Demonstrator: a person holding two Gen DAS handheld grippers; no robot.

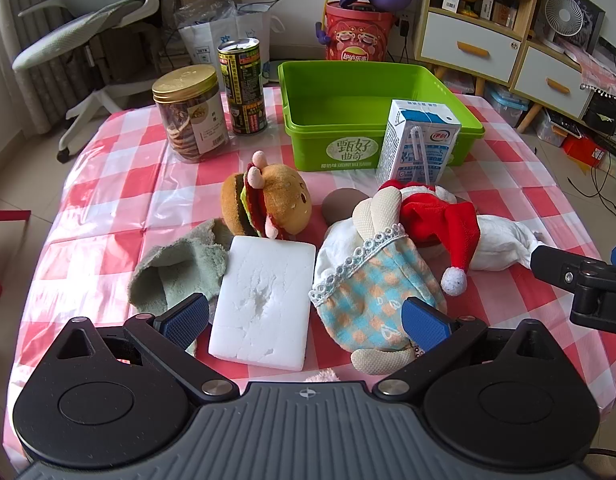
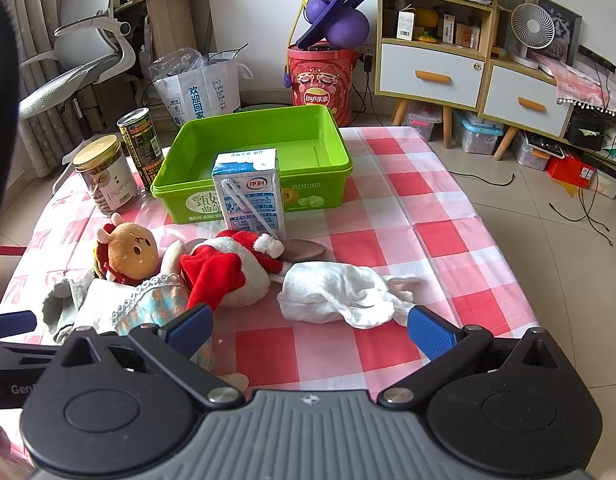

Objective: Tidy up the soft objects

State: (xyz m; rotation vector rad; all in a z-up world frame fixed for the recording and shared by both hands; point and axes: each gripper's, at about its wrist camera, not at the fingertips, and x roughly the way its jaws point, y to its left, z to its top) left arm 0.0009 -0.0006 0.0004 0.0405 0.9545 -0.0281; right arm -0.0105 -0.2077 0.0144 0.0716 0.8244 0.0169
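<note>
Soft things lie on the checked table: a burger plush [image 1: 265, 204] [image 2: 125, 250], a doll in a checked dress with a red Santa hat [image 1: 382, 272] [image 2: 215, 276], a white sponge block [image 1: 263, 300], a green fluffy cloth [image 1: 177, 272] [image 2: 61, 304] and a white cloth [image 1: 504, 246] [image 2: 340, 296]. An empty green bin [image 1: 372, 120] [image 2: 259, 152] stands behind them. My left gripper [image 1: 305, 322] is open and empty over the sponge and doll. My right gripper [image 2: 308, 330] is open and empty just in front of the white cloth; it also shows in the left wrist view [image 1: 588, 280].
A milk carton [image 1: 418, 142] [image 2: 249, 192] stands in front of the bin. A cookie jar [image 1: 189, 114] [image 2: 105, 176] and a tall can [image 1: 243, 86] [image 2: 141, 146] stand left of it. A brown disc [image 2: 303, 249] lies by the doll. Chair, shelves and a red bucket stand beyond.
</note>
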